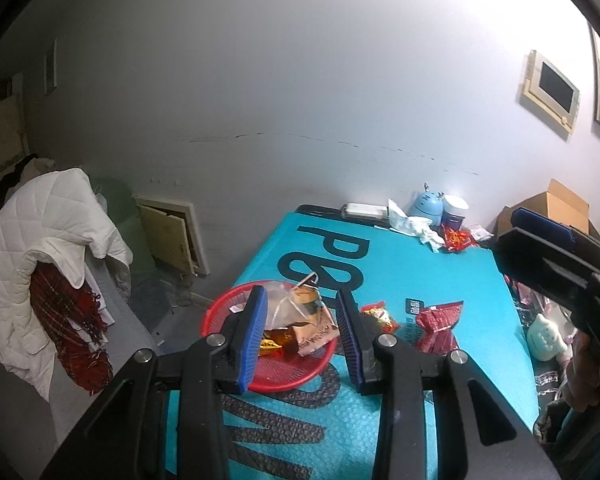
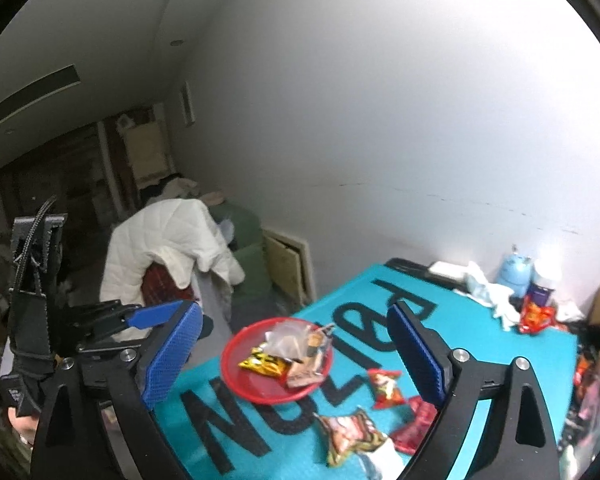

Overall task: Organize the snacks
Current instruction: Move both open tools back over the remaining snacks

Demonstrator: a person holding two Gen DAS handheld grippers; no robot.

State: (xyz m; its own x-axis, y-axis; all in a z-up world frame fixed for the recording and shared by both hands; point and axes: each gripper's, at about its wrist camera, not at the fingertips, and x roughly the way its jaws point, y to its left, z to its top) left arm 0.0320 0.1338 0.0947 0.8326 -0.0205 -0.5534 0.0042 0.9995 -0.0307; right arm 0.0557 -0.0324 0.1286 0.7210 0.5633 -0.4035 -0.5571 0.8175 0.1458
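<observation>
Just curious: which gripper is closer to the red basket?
Left. The left gripper hovers right at the red basket; the right gripper hangs farther off to its right.

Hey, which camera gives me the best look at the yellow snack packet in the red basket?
The right wrist view: the yellow packet lies in full sight in the red basket. In the left wrist view only a sliver of it shows, mostly hidden behind a finger of the left claw.

Our 2 grippers, black frames and blue pads

We see our left gripper [image 1: 302, 332] and right gripper [image 2: 296, 356] built of black plastic arms, silver round screws [image 1: 387, 339] at the joints, and ribbed blue pads [image 2: 172, 356] lining each finger.
</observation>
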